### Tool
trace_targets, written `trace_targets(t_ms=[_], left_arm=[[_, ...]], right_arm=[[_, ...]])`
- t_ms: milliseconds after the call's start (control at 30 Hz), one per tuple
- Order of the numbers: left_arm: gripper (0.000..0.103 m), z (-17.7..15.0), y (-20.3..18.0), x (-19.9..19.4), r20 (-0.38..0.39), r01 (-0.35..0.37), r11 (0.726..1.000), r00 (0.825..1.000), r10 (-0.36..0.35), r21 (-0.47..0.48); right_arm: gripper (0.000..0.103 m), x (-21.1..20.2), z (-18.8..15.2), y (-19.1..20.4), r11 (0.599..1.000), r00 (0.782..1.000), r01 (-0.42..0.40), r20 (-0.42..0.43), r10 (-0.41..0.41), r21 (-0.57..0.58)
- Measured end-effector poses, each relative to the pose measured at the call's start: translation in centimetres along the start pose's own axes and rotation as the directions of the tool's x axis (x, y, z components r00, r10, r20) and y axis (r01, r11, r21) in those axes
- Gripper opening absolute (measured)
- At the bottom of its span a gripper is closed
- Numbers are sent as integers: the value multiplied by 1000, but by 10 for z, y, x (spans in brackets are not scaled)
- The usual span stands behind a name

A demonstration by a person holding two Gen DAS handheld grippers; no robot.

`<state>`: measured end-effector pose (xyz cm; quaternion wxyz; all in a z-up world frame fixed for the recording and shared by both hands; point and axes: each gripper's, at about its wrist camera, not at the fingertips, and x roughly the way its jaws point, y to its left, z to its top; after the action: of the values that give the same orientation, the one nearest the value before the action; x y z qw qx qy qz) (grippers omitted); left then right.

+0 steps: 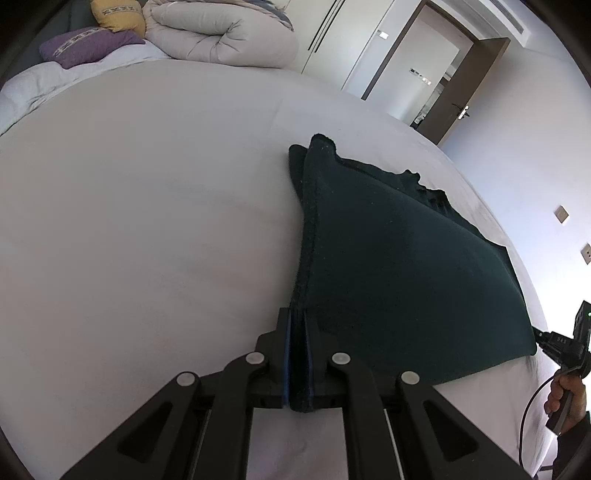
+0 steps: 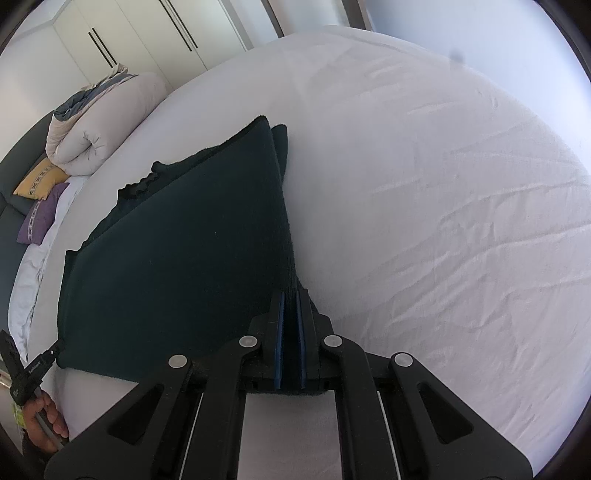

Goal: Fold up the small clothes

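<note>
White-sheeted bed (image 1: 147,221) in a bedroom — one dark green garment (image 1: 388,266), two cushions (image 1: 88,46), one rolled duvet (image 1: 221,40); left claw (image 1: 298,332) and right claw (image 2: 290,314) both clamp its corners.

Bed (image 1: 147,221) covered by a white sheet, lightly creased. At its head: rolled beige duvet (image 1: 221,40), yellow cushion (image 1: 118,14), purple cushion (image 1: 85,46). White wardrobe doors (image 2: 147,33) behind. Brown door (image 1: 472,88) stands open. Daylight illumination.
</note>
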<state>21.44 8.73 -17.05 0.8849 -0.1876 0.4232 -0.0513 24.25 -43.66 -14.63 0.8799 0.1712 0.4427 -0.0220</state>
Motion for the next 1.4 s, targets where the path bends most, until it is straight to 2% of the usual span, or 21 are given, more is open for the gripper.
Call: trace_targets(t_ms=[67,167,267,333,433,500,533,600,667,767,800,867,900,933,1000,1067,1167,1267,1300,1367,1400], left_arm=[[14,1,3,-1,-6,14,1000,1000,-14,-14],[33,3,7,-13,3,5,1000,1000,-5,-29],[36,11,6,-41,76,-38,999,996,39,-19],[36,23,-5,-53,118,-43,999,992,42,10],[48,45,-41,-49,134,-14,995,991,0,101],[56,61,-71,-28,129,-11,985,992,-12,175],[56,66,-82,-17,127,-14,980,992,-11,199],[56,77,-98,14,94,-25,976,996,5,216],[56,86,-107,47,44,-21,975,999,12,220],[56,93,-108,83,16,-76,969,997,74,237],[57,94,-105,90,0,-80,969,997,83,233],[59,94,-98,101,-7,-72,967,997,76,243],[59,94,-95,102,-6,-64,968,998,67,245],[59,95,-92,101,-6,-48,970,999,51,236],[59,96,-89,101,-4,-33,972,999,35,231],[59,96,-83,101,3,-8,976,1000,7,218],[59,98,-73,100,7,26,981,1000,-28,192],[59,97,-72,101,8,33,982,999,-35,187],[59,97,-72,101,7,33,982,999,-35,185],[59,96,-75,95,10,11,982,1000,-13,188],[59,95,-80,90,9,-14,981,1000,13,195]], right_arm=[[5,1,-2,-2,1000,1000,-8,8,8,6],[9,-4,2,-5,1000,1000,-5,20,5,27],[33,-23,8,-5,996,996,60,60,-64,72],[66,-40,12,2,993,984,86,148,-97,82],[71,-45,23,32,998,981,15,192,-26,61],[72,-31,33,62,994,982,-107,161,101,28],[72,-19,38,78,980,973,-198,125,194,19],[71,18,48,114,929,930,-368,25,367,35],[71,53,54,143,904,904,-424,-32,426,59],[71,113,58,172,832,824,-532,-127,552,158],[71,130,59,177,828,820,-528,-140,555,189],[60,148,65,181,840,832,-510,-140,537,186],[46,150,70,177,851,845,-495,-128,519,177],[39,153,75,170,856,853,-482,-123,507,185],[13,159,87,138,851,862,-464,-96,498,244],[0,160,98,97,858,889,-420,-57,455,298],[0,147,108,42,850,921,-374,46,386,371],[0,132,113,9,858,944,-327,91,317,397],[0,124,112,-2,868,961,-276,103,257,412],[2,109,107,-18,851,965,-260,141,219,457],[9,97,102,-19,845,967,-252,160,199,471]])
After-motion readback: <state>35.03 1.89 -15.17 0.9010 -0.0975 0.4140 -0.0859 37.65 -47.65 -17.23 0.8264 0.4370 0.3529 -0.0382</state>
